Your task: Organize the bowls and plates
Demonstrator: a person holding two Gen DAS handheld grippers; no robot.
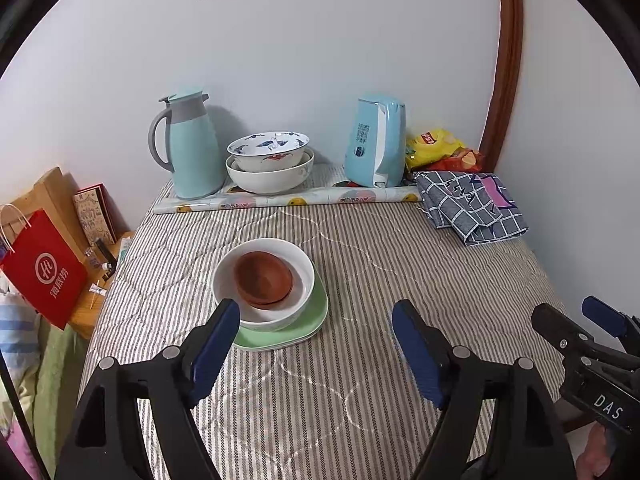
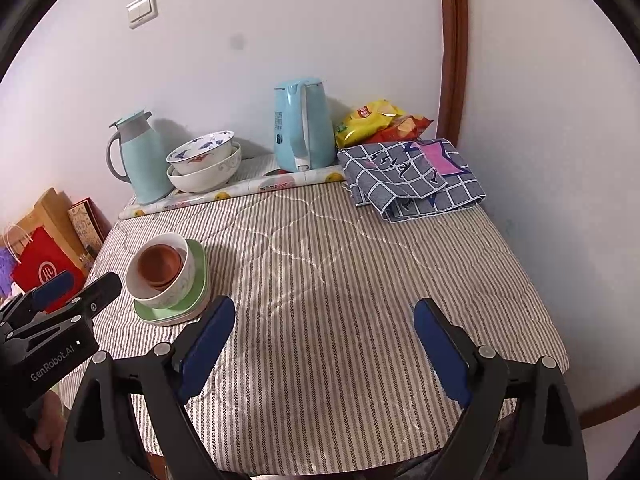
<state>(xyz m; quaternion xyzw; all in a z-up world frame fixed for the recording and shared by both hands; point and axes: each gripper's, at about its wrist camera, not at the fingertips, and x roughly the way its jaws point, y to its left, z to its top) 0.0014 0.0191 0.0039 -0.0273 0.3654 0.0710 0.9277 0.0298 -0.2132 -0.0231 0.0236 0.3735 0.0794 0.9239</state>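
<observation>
A brown bowl point(image 1: 264, 282) sits inside a white bowl point(image 1: 302, 276), which stands on a green plate point(image 1: 316, 316) on the striped table; the stack also shows in the right wrist view point(image 2: 160, 266). At the back, a patterned bowl point(image 1: 268, 151) is nested in a larger white bowl point(image 1: 266, 178). My left gripper point(image 1: 316, 344) is open and empty, just in front of the stack. My right gripper point(image 2: 324, 340) is open and empty over bare tablecloth, to the right of the stack.
A teal thermos jug point(image 1: 192, 148), a blue kettle point(image 1: 374, 142), snack bags point(image 1: 436, 148) and a rolled patterned sheet point(image 1: 288, 200) line the back wall. A folded checked cloth point(image 1: 472, 204) lies back right. Paper bags point(image 1: 44, 264) stand left of the table.
</observation>
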